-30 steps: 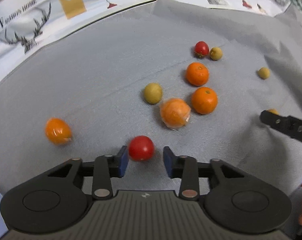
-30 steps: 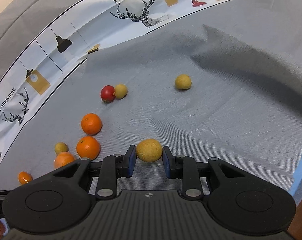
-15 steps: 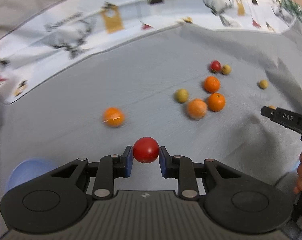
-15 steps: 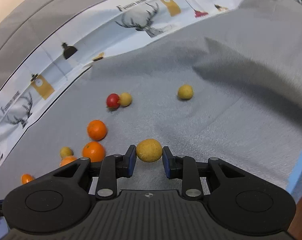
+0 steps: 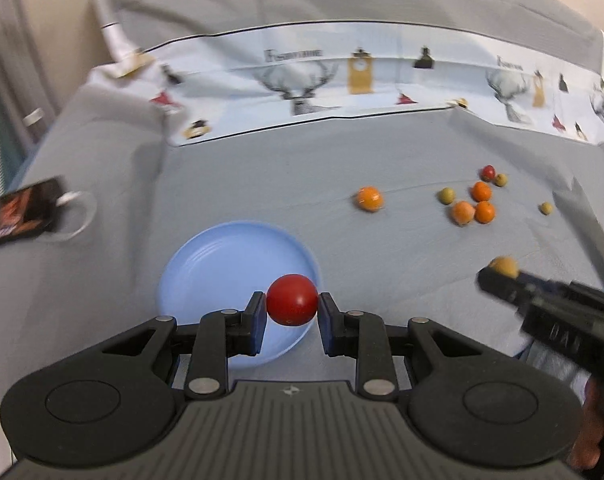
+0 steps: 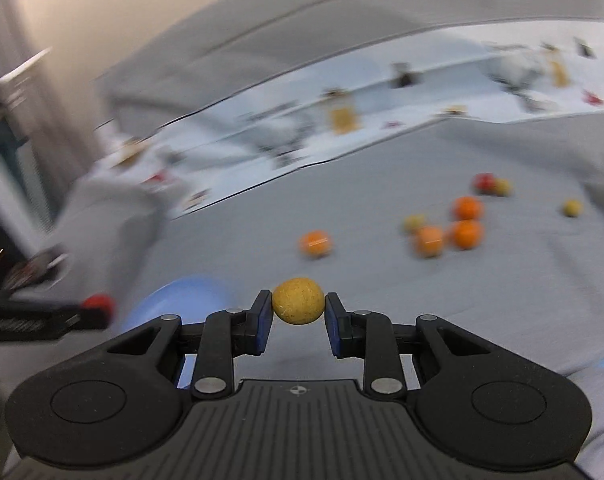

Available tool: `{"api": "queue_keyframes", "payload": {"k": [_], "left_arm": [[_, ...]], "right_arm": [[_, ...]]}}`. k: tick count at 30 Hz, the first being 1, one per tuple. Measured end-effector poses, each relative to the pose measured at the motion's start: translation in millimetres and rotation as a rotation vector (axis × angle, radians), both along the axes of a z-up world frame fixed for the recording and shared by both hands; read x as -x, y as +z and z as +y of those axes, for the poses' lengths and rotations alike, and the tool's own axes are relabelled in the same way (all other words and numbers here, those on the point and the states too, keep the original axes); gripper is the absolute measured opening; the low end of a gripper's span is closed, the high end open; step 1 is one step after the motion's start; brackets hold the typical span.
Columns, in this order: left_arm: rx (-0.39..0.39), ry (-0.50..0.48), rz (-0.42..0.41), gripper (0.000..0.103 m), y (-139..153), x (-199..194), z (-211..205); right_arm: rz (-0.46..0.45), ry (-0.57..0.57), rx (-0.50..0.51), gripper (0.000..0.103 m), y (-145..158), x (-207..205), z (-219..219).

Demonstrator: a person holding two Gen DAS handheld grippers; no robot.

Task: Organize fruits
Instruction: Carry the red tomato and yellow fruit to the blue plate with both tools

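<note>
Nearest, the left gripper clamps a red tomato above the blue plate and should lower before releasing, while the right gripper pinches a yellow fruit; loose oranges lie far right.

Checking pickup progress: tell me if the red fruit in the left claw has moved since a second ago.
Yes. The red fruit left the grey cloth beside the oranges and now hangs over the blue plate.

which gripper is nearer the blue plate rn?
Left. The left gripper, shut on a red fruit, is over the blue plate. The right gripper, holding a yellow fruit, is off to the plate's right.
</note>
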State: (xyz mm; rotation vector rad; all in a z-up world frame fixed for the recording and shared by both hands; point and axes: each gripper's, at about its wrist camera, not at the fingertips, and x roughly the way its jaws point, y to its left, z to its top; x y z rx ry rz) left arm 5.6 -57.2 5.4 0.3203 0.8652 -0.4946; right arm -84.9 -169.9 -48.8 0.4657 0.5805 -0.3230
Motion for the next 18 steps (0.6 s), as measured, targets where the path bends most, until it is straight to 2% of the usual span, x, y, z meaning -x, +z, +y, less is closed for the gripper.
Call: {"api": "queue_keyframes", "payload": {"k": [4,7,13,18], "left_arm": [[0.017,0.043,-0.019,0.030,6,18,46],[0.033,0.070,-0.015,0.030,6,27,72],[0.067,0.103,-0.015,0.030,7,37,105],[0.093,0.114,-0.022,0.030,11,38,112]], "right_arm": [[0.008,0.118,0.016,0.030,10,-5,50],[0.022,0.167,0.047,0.030,14,-5,76],[0.026,0.191,0.101,0.030,23,-4,102],[0.031,0.197,0.131,0.030,25,-3,109]]}}
